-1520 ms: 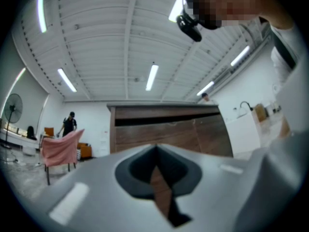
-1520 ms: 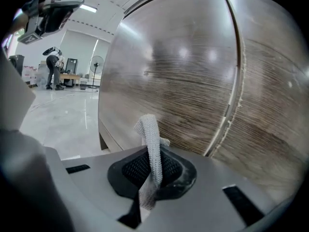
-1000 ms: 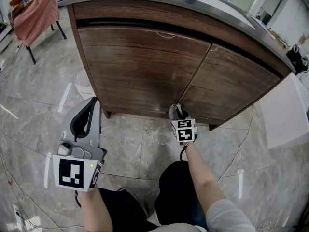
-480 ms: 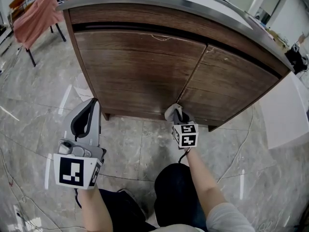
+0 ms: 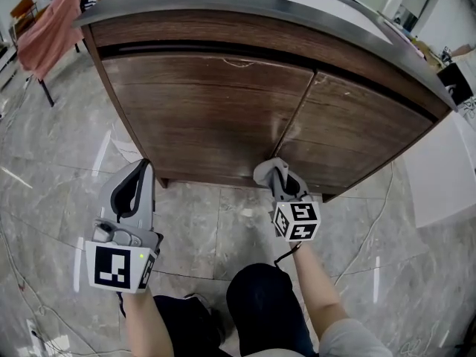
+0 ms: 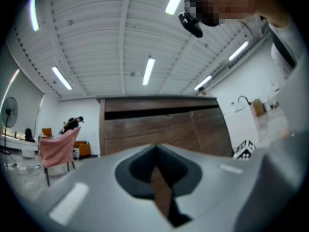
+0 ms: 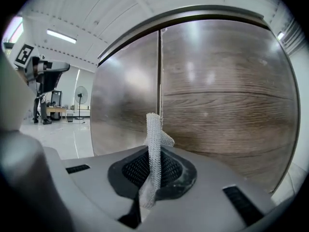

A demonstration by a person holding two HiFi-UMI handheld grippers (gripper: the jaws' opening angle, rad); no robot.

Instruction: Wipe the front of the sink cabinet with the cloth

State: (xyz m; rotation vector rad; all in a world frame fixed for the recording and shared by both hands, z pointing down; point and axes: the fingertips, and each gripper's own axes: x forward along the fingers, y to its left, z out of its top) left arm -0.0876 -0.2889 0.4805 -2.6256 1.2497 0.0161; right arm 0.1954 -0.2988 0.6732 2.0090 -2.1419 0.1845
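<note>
Cloth of white mesh (image 7: 153, 129) stands pinched in the right claw (image 7: 154, 151), near the brown wooden sink cabinet front (image 7: 217, 95), low by its door seam (image 7: 159, 71); the left claw (image 6: 155, 149) is pressed together, empty.

pink fabric (image 5: 48, 21) draped over a chair (image 5: 44, 88) | grey marble floor (image 5: 59, 169) under the chair | thin cable (image 5: 383, 199) on floor, far right of chair | white box (image 5: 442, 177) far right of chair | standing fan (image 6: 7, 116) left of chair

Low before the cabinet (image 5: 216, 117), near the gap between its doors: right gripper (image 5: 269, 169) with cloth (image 7: 153, 144). Further left: left gripper (image 5: 140, 166).
</note>
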